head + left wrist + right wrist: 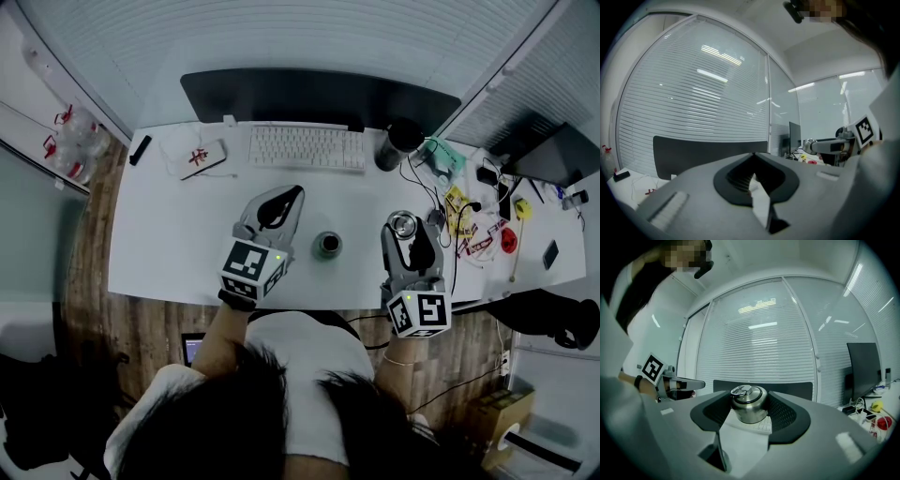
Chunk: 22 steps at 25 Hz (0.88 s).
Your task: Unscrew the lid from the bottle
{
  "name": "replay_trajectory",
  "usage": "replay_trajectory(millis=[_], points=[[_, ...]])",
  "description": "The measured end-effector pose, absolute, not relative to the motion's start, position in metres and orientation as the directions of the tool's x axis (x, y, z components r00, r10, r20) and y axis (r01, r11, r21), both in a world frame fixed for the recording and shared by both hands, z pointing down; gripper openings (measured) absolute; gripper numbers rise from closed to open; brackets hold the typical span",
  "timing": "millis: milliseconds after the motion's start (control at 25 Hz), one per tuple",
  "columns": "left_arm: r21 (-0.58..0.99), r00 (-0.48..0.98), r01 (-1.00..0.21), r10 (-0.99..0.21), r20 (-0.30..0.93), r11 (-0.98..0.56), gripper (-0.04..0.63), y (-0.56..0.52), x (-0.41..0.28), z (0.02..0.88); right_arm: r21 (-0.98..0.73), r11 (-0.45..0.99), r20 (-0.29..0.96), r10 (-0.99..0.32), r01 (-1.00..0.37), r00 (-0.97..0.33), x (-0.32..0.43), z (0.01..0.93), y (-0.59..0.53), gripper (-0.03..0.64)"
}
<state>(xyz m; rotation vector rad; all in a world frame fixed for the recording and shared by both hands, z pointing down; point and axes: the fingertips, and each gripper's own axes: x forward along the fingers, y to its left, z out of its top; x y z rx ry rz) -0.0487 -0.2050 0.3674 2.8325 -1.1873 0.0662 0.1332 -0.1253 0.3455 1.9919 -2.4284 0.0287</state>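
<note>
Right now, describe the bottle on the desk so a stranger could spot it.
On the white desk, in front of the white keyboard, stands a small dark round bottle. Unlike the shiny steel lid the right gripper holds, it is dark and untouched.

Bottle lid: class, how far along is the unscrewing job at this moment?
Done, it seems: the steel lid is off, apart from the bottle on the desk. In hand: the right gripper grips the lid. The left gripper is shut, empty. Left: probably setting the lid down.
</note>
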Motion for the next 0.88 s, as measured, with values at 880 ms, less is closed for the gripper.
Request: replay_trajectory(millis=[880], points=[[0.052,0.7,-0.714,-0.711,0.071,-0.698,0.058,-0.207,-0.0454,0.3727,-0.035,0.215,0.015,-0.976,-0.976,-0.215,0.1339,0.3507,-0.1283,0.249]])
